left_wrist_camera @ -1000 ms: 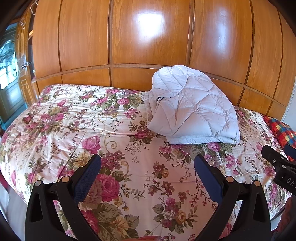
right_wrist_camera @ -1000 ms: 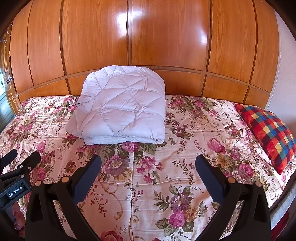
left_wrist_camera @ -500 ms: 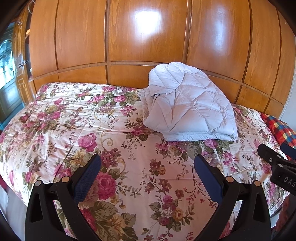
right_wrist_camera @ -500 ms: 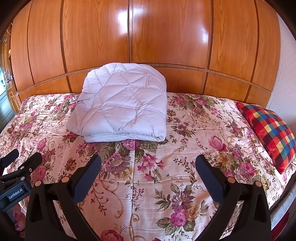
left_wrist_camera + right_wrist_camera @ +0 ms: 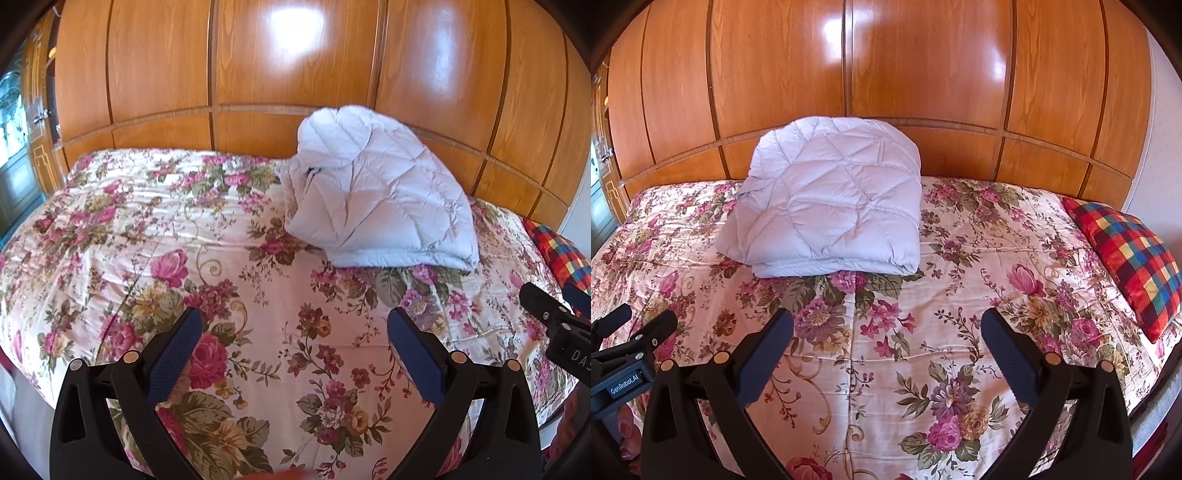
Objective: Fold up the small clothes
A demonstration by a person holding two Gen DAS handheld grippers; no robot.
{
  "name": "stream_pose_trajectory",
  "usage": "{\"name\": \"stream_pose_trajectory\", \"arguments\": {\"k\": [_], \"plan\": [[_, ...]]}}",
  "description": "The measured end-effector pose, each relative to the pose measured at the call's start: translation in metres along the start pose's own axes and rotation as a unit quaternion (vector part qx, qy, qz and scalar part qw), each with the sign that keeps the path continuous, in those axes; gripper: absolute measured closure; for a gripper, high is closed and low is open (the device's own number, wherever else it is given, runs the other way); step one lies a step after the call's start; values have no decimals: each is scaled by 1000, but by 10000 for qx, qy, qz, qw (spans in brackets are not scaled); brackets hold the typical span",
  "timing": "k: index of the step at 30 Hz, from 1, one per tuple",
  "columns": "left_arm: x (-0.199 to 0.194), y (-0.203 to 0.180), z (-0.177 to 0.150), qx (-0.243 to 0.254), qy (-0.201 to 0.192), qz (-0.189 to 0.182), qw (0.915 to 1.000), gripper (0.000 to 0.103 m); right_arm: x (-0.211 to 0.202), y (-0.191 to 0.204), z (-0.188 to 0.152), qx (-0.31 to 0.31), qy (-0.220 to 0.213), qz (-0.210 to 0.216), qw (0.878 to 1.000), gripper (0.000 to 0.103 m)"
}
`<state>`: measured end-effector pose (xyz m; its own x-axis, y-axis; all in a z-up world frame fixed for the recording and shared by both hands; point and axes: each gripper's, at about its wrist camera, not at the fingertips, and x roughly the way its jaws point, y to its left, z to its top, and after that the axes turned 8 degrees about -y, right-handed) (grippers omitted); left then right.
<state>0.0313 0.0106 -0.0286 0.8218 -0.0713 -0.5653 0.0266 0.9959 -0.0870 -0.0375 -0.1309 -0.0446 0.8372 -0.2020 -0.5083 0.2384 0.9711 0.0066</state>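
A pale lilac quilted jacket [image 5: 827, 206] lies folded into a thick, roughly square bundle on the bed, its layered edges stacked at the near side and its diamond stitching facing up. In the left wrist view the jacket [image 5: 373, 199] shows a looser side, with rumpled folds and a small dark mark at its left edge. Its far edge leans against the glossy wooden headboard [image 5: 849, 74], and it rests on the floral bedspread [image 5: 871, 350].

Well to the right of the jacket, a red checked pillow [image 5: 1134, 254] lies at the bedspread's edge.

Nearer the camera than the jacket, and well apart from it, the left tool [image 5: 295, 332] hovers over the bedspread with its blue-padded fingers spread wide and nothing between them. The right tool [image 5: 886, 332] is likewise wide and empty.

Compared with a second ago, the jacket sits in the same spot and keeps its shape; in the left wrist view it appears slightly higher and more central, so that tool has shifted a little, while both tools stay wide.
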Motion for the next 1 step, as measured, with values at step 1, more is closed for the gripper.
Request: {"name": "stream_pose_trajectory", "arguments": {"k": [1], "plan": [[5, 2, -1, -36, 93, -8, 9999, 4, 0, 0, 0, 0, 0, 0, 10000, 2]]}}
